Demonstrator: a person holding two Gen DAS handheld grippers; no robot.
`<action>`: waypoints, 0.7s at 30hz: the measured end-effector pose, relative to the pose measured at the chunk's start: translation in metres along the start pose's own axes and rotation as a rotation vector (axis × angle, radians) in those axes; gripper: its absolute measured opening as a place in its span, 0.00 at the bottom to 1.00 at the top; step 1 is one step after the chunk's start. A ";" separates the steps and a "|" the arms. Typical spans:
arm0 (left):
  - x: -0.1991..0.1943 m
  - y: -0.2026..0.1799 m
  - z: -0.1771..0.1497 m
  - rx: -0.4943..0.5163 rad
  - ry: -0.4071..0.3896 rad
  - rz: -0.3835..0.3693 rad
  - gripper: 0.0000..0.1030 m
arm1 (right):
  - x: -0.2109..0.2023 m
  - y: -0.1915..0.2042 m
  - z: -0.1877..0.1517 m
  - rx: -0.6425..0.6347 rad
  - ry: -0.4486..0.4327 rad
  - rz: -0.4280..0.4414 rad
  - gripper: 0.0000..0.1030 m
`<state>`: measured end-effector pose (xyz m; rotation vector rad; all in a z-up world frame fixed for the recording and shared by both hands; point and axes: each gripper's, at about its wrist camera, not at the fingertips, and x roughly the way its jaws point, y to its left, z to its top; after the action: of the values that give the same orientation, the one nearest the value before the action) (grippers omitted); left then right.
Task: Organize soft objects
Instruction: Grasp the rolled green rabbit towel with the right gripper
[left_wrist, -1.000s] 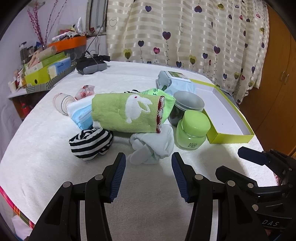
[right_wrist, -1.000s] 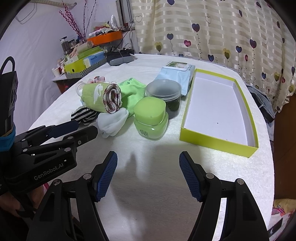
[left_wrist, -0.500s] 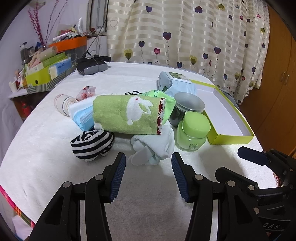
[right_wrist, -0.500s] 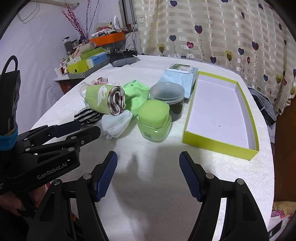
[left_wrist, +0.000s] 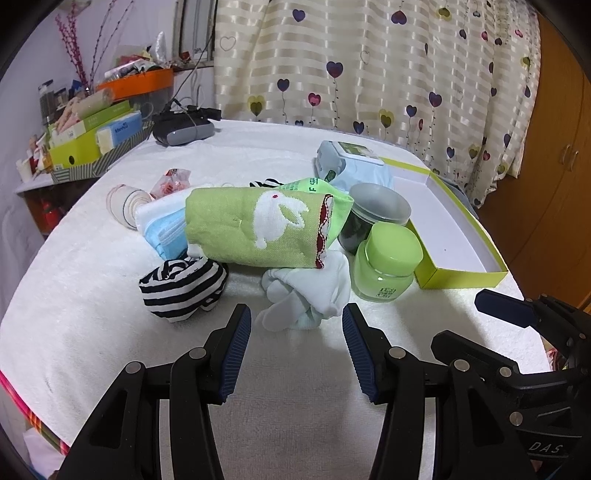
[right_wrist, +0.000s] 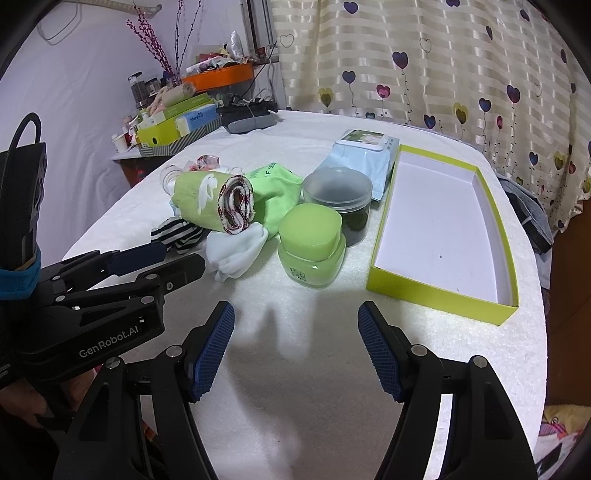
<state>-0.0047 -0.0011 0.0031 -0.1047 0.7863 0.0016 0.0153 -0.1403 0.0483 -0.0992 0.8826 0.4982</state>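
Observation:
A heap of soft things lies on the white-covered table. A rolled green towel with a white rabbit (left_wrist: 258, 229) (right_wrist: 218, 201) rests on top. In front of it sit a black-and-white striped sock ball (left_wrist: 183, 290) (right_wrist: 177, 232) and a pale knotted sock bundle (left_wrist: 306, 295) (right_wrist: 236, 254). A blue zip pouch (left_wrist: 166, 232) peeks out at the left. My left gripper (left_wrist: 295, 321) is open just short of the pale bundle, holding nothing. My right gripper (right_wrist: 295, 321) is open over bare table in front of the green jar (right_wrist: 312, 243).
A yellow-green open box (right_wrist: 443, 229) (left_wrist: 458, 236) lies to the right, white inside. A dark lidded jar (right_wrist: 338, 195) and a wet-wipes pack (right_wrist: 364, 155) stand behind the green jar. A side shelf with boxes (left_wrist: 92, 136) is at far left. Curtains hang behind.

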 end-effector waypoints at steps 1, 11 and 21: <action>0.000 0.000 0.000 0.000 0.001 0.000 0.49 | 0.000 0.000 0.000 -0.003 0.001 0.000 0.68; 0.001 0.011 0.001 -0.051 -0.022 -0.009 0.49 | 0.003 0.009 0.010 -0.050 -0.022 0.044 0.68; 0.002 0.040 0.005 -0.081 -0.038 -0.025 0.49 | 0.017 0.021 0.032 -0.085 -0.028 0.092 0.68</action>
<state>-0.0014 0.0389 0.0019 -0.1911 0.7470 0.0117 0.0379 -0.1057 0.0583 -0.1294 0.8412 0.6218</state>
